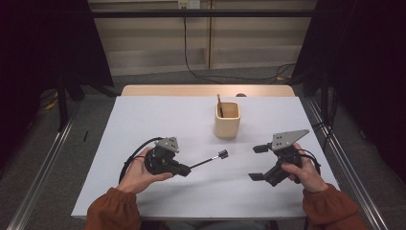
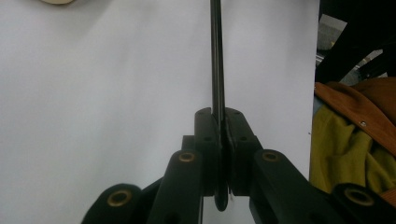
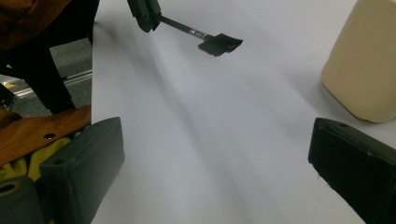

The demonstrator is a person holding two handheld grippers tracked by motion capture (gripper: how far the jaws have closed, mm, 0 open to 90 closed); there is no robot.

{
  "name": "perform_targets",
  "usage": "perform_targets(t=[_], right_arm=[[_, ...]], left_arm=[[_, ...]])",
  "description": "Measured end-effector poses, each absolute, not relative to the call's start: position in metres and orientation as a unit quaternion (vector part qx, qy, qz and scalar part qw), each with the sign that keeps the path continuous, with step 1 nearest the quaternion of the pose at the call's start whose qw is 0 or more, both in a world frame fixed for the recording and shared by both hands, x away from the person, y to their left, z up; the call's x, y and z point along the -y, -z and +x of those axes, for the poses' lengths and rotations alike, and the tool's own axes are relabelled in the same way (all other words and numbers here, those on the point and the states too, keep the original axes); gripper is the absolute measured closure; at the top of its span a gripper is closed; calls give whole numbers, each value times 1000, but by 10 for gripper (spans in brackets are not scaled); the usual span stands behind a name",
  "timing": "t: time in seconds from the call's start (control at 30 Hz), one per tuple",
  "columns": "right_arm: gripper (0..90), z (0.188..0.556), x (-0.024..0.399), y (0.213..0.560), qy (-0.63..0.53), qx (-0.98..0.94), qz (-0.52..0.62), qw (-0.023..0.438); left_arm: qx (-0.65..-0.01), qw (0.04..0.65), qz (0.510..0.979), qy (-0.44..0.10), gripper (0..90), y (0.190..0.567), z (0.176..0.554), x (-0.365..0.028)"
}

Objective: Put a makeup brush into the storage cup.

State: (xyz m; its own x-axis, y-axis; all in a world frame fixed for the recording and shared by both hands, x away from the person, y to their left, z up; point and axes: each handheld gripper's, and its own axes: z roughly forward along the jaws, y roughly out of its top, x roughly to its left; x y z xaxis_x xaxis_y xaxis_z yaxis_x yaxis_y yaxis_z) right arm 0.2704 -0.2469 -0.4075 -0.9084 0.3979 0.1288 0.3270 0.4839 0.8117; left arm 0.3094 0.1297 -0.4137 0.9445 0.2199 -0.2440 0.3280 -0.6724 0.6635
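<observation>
My left gripper [image 1: 187, 168] is shut on the thin handle of a black brush [image 1: 210, 160], whose flat head points right and toward the cup. In the left gripper view the pads clamp the brush handle [image 2: 216, 70], which runs straight up between them. A beige cup [image 1: 227, 120] stands at the table's middle back with another stick-like brush [image 1: 219, 104] leaning in it. My right gripper [image 1: 258, 163] hovers open at the right with nothing between its jaws. In the right gripper view [image 3: 217, 154] it faces the brush head [image 3: 219, 44], the left gripper [image 3: 145, 14] and the cup [image 3: 364, 60].
The white table top [image 1: 143, 120] lies bare around the cup. A wooden edge [image 1: 206, 90] borders its far side. Metal rails [image 1: 43, 167] run along both sides on the floor, and cables trail behind the table. Orange sleeves [image 1: 112, 211] enter from the bottom.
</observation>
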Motion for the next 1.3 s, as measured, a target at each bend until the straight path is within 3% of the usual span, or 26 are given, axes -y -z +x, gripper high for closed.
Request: perform_targets(t=[1.3], right_arm=[[7, 262, 239, 408, -538, -812, 220, 58]], left_arm=[[-184, 497, 847, 34, 855, 415, 293, -148]])
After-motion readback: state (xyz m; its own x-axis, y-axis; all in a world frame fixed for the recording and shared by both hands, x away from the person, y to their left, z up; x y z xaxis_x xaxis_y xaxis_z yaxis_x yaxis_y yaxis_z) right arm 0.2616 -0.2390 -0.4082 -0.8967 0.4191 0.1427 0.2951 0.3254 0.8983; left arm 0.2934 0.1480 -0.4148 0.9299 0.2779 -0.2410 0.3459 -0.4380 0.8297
